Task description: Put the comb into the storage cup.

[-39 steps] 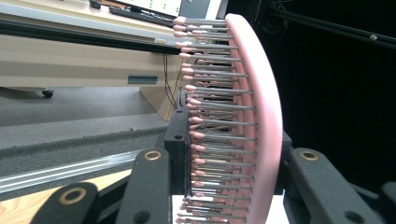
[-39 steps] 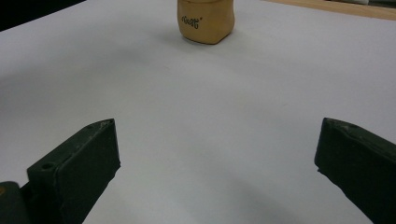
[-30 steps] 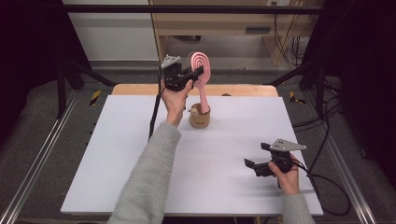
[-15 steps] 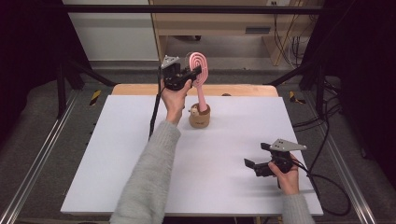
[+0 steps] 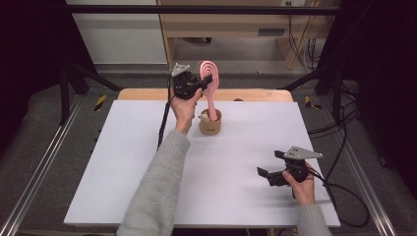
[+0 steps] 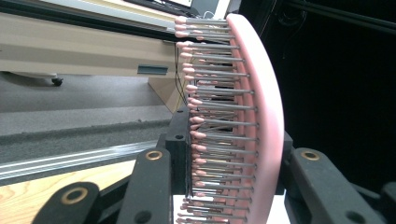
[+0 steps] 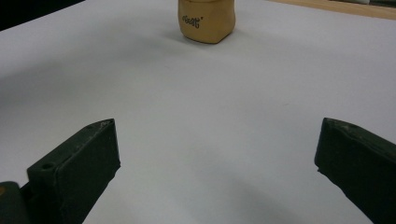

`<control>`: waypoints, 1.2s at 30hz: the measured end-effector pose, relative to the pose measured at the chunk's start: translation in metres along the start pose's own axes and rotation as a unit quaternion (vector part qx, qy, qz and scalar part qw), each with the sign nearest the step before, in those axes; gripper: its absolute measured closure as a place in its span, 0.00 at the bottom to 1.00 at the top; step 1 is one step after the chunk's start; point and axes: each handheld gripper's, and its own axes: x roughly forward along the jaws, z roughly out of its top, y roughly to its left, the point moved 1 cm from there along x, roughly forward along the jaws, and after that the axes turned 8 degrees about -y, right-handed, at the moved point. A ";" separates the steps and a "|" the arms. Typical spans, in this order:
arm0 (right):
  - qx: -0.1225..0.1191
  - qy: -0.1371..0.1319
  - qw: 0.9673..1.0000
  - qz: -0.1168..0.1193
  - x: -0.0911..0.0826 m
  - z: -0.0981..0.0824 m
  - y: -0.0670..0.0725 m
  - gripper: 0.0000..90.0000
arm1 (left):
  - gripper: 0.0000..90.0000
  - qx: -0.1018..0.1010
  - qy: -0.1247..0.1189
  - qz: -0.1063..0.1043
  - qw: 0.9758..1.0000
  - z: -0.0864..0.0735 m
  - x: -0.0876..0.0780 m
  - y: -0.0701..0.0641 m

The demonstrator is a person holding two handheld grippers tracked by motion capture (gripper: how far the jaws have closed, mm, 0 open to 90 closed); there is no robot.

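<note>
Left gripper [image 5: 209, 81] clamped on the head of the pink hairbrush [image 5: 210, 88], whose handle already stands in the tan cup [image 5: 210, 126]; release remains, while the right gripper [image 5: 268, 176] waits wide open and empty, well apart from the cup.

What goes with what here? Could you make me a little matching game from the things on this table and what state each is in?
Things:
1. pink hairbrush
2. tan cup
3. left gripper
4. right gripper

States:
A. jaws wide apart, nothing between them, low over the white table
B. stands on the table and holds the brush's handle end
C. clamped on the brush head
D. upright, its head raised above the cup, bristles showing in the left gripper view

Pairs: 1-D, 2-B, 3-C, 4-A
</note>
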 end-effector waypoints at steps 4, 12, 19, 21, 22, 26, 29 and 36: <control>-0.001 -0.001 1.000 0.000 0.000 0.000 0.000 0.00 | 0.70 -0.002 0.002 -0.002 1.000 -0.004 -0.001 0.002; 0.001 0.000 1.000 0.001 0.000 0.000 0.000 0.00 | 0.70 -0.005 0.005 -0.001 1.000 -0.012 -0.003 0.008; 0.002 -0.001 1.000 0.002 0.000 0.000 0.000 0.00 | 0.70 -0.002 0.004 -0.004 1.000 -0.014 -0.004 0.008; 0.000 0.000 1.000 0.002 0.000 0.000 0.000 0.00 | 0.70 -0.002 0.004 -0.005 1.000 -0.015 -0.004 0.008; 0.001 0.000 1.000 0.002 0.000 0.000 0.000 0.00 | 0.70 -0.002 0.004 -0.005 1.000 -0.015 -0.004 0.007; 0.002 -0.002 1.000 0.002 0.000 0.000 0.000 0.00 | 0.70 -0.001 0.008 -0.007 1.000 -0.019 -0.004 0.008; 0.002 -0.002 1.000 0.002 0.000 0.000 0.001 0.00 | 0.70 0.000 0.009 -0.007 1.000 -0.022 -0.004 0.008; 0.002 -0.001 1.000 0.003 0.000 0.000 0.001 0.00 | 0.70 -0.002 0.014 -0.007 1.000 -0.029 -0.004 0.011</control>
